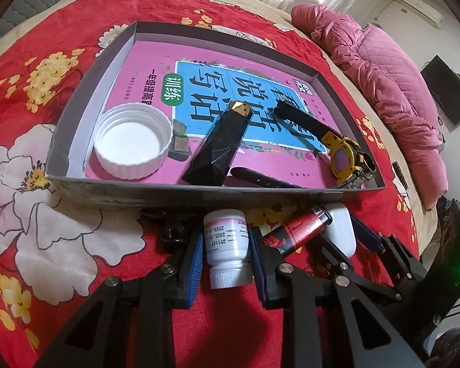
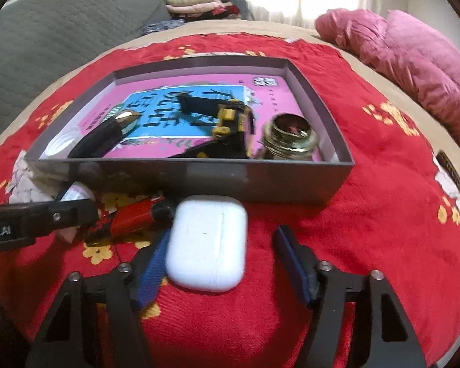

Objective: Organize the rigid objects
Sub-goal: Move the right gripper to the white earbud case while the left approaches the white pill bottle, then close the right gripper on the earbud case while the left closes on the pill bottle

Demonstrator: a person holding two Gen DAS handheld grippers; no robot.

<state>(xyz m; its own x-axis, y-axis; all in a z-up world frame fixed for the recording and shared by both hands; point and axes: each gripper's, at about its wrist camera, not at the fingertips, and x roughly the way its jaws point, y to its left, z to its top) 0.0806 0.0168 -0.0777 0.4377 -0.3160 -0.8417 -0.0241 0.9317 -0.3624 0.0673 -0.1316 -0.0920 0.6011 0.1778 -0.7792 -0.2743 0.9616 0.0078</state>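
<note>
A white pill bottle (image 1: 225,245) lies on the red floral blanket (image 1: 46,92) just in front of the grey box (image 1: 199,190). My left gripper (image 1: 225,234) is shut on it, a blue pad against each side. Beside it lie a red lighter (image 1: 297,230) and a white earbud case (image 2: 207,242). My right gripper (image 2: 223,234) straddles the case. Its left pad touches the case and its right pad stands apart, so it is open. The box holds a pink book, a white cap (image 1: 132,141), a black faceted piece (image 1: 220,150), a yellow watch (image 1: 346,159) and a small glass jar (image 2: 288,138).
A pink quilted duvet (image 1: 383,70) is bunched along the bed's far right. A dark chain-like object (image 1: 171,230) lies under the left finger. Folded clothes (image 2: 193,3) and a grey padded surface (image 2: 61,30) lie beyond the bed. Bare blanket stretches right of the box.
</note>
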